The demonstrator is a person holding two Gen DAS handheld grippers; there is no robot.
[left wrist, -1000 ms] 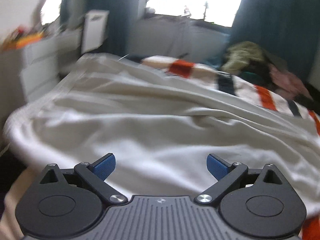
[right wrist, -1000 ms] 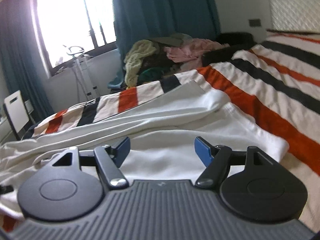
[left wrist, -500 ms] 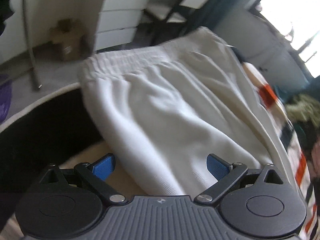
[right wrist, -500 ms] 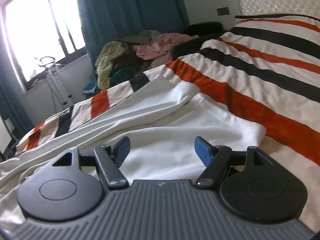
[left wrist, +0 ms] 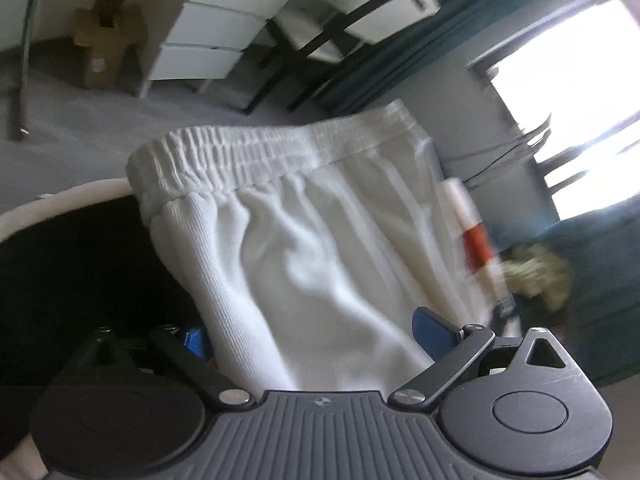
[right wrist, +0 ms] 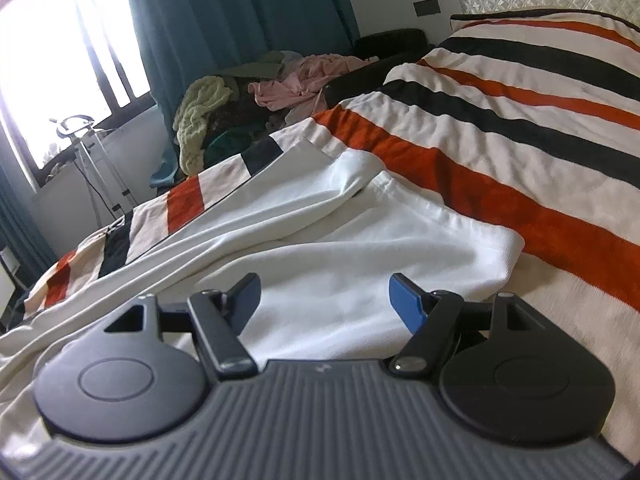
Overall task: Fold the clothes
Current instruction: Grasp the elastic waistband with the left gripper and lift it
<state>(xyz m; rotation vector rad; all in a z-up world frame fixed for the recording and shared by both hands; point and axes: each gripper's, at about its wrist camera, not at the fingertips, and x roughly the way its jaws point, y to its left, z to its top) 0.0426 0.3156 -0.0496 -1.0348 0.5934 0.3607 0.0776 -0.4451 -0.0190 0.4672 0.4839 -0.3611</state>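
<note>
White trousers point(right wrist: 320, 240) lie spread along the striped bed point(right wrist: 520, 128). In the left wrist view their elastic waistband point(left wrist: 256, 156) hangs at the bed's foot edge, the cloth point(left wrist: 312, 264) running back toward me. My left gripper point(left wrist: 316, 332) is open, its blue pads either side of the cloth near the waist. My right gripper point(right wrist: 324, 298) is open just above the leg end of the trousers, whose hem point(right wrist: 508, 256) lies to its right. Neither gripper holds anything.
A pile of clothes point(right wrist: 256, 96) sits at the bed's far side under teal curtains point(right wrist: 240, 12). White drawers point(left wrist: 216, 36), a desk point(left wrist: 360, 16) and a cardboard box point(left wrist: 104, 40) stand on the grey floor beyond the bed's foot.
My left gripper has swung left and down from over the trousers to their waistband at the bed's foot. My right gripper has moved slightly closer to the leg end.
</note>
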